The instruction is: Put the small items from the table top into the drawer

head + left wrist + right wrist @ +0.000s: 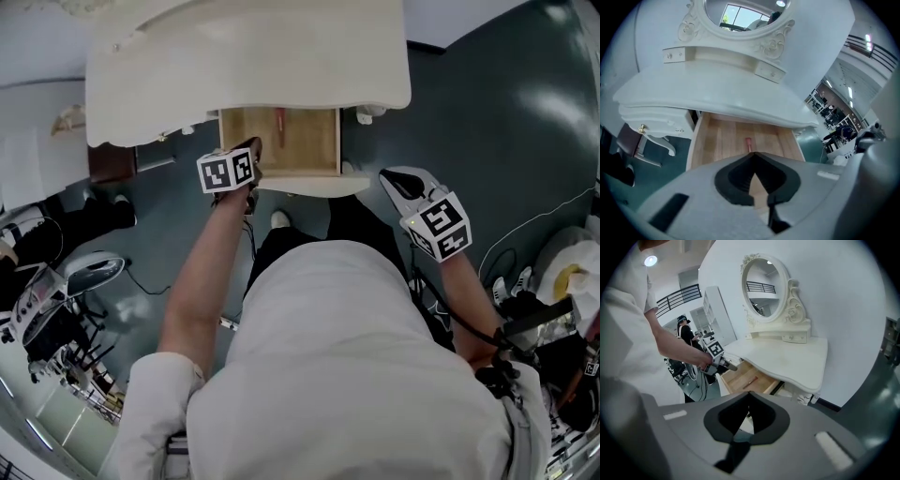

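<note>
Drawer (305,150) open, 1 red stick (278,127) inside | table top (253,56) looks bare, so likely nearly done | left gripper (248,148), right gripper (392,178) — both closed, empty

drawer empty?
No: a red item lies on the wooden bottom of the open drawer.

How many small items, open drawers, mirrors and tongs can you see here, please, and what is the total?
small red item: 1, lying inside the drawer
open drawer: 1
mirror: 1
tongs: 2, the left tongs and the right tongs, both shut with nothing between them
Total: 5
</note>
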The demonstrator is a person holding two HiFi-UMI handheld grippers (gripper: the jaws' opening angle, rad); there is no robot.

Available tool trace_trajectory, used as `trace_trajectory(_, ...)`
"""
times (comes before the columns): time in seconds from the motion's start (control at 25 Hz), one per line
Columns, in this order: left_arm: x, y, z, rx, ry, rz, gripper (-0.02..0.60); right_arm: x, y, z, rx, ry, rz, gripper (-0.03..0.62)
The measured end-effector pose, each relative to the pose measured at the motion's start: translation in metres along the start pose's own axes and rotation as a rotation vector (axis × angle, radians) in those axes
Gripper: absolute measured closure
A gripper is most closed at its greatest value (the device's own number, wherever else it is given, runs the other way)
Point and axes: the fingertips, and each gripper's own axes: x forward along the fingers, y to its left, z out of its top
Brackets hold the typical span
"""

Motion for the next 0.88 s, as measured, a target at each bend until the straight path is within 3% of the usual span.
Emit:
trace_trajectory(0.2, -0.048, -0.014, -0.009, 0.08, -0.054, -0.091, 0.578, 0.001, 0.028, 0.013, -0.025, -0.027, -0.04, 0.592)
trace_trajectory(0.36, -0.092, -0.032, -0.024, 0.145, -0.1, -0.213, 0.579, 0.012, 0.055, 0.011, -0.03, -0.037, -0.074, 0.592)
trace_trajectory(0.64, -0.227, -0.011, -0.072, 0.294, -0.197, -0.436, 0.58, 0.045, 0.184, 0.028, -0.041, -0.053, -0.138, 0.592)
trace_trajectory(0.88, -0.299, 0.005, -0.123, 0.473, -0.207, -0.517, 0.58, 0.07, 0.27, 0.018, -0.023, -0.067, -0.164, 0.592)
